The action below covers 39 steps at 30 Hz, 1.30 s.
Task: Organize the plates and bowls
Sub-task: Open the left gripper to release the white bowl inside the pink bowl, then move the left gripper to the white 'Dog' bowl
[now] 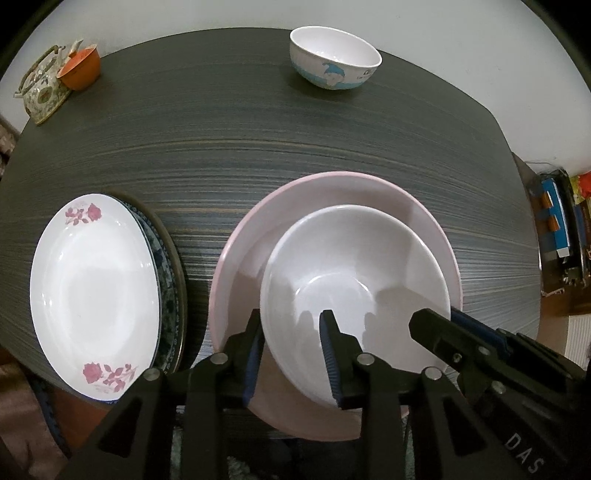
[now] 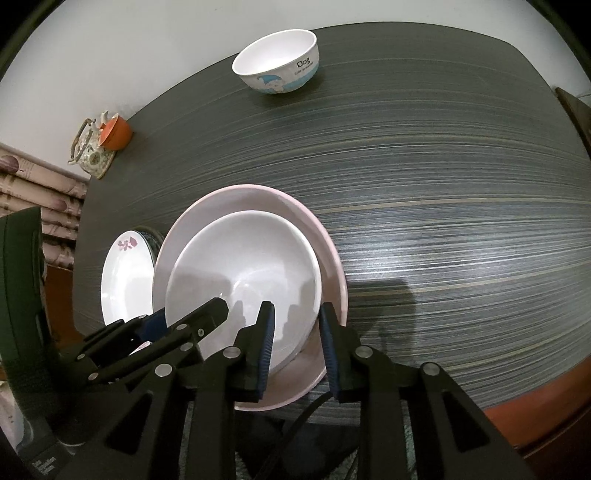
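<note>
White bowl [image 1: 354, 280] nested in pink bowl [image 1: 332, 206] on tabletop [image 1: 295, 140]. Left tongs [image 1: 291, 354] and right tongs [image 2: 297, 343] each straddle its rim, pads slightly apart, not clamped.

Dark grey table [image 1: 258, 147] with fine wood-grain stripes and rounded corners. At far left corner, patterned ceramic teapot [image 1: 40, 88] with metal handle, standing upright. Just beside it, touching or almost touching, small orange cup [image 1: 79, 70], tilted toward the teapot. Behind the table, plain white wall [image 1: 184, 14]. At right edge, past the table, a shelf with colourful boxes [image 1: 557, 229], blurred, contents not readable. In right wrist view, at left, beige patterned fabric [image 2: 33, 192], maybe a curtain or sofa, below the teapot corner.
</note>
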Available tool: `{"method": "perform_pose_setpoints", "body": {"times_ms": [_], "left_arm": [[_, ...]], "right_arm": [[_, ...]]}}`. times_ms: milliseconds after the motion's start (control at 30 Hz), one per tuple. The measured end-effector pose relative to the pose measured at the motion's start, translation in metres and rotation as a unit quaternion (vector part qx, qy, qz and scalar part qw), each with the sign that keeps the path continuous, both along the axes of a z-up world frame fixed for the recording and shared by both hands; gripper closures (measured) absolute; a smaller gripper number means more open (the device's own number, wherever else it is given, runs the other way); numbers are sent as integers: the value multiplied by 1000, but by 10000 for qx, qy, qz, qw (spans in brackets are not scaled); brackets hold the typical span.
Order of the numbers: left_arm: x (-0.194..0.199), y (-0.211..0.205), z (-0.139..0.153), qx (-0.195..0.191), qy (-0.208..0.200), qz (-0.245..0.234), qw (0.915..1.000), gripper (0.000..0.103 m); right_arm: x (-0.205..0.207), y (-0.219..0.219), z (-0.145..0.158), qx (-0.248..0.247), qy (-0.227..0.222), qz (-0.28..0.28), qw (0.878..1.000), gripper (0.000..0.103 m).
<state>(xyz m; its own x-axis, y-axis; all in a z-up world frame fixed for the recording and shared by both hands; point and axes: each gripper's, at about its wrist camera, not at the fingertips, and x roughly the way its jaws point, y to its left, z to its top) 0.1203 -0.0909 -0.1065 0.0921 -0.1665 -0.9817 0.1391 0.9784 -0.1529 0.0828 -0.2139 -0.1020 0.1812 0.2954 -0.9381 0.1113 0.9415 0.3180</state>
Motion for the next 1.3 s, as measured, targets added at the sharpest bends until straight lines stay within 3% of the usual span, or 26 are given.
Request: {"method": "perform_pose_setpoints", "body": {"times_ms": [433,900,1300], "left_arm": [[-4,1,8,0,-153,-2,9999,70],[-3,6,39,-156,-936,-46,9955,67],[30,46,58,-177,-1551,466,9866,67]], "right_arm": [[-3,-4,5,117,-33,-80,9999,76],[1,-19,20,261,-400,-103,9988,75],[25,-46,26,350,-749,-74,9965,74]]}}
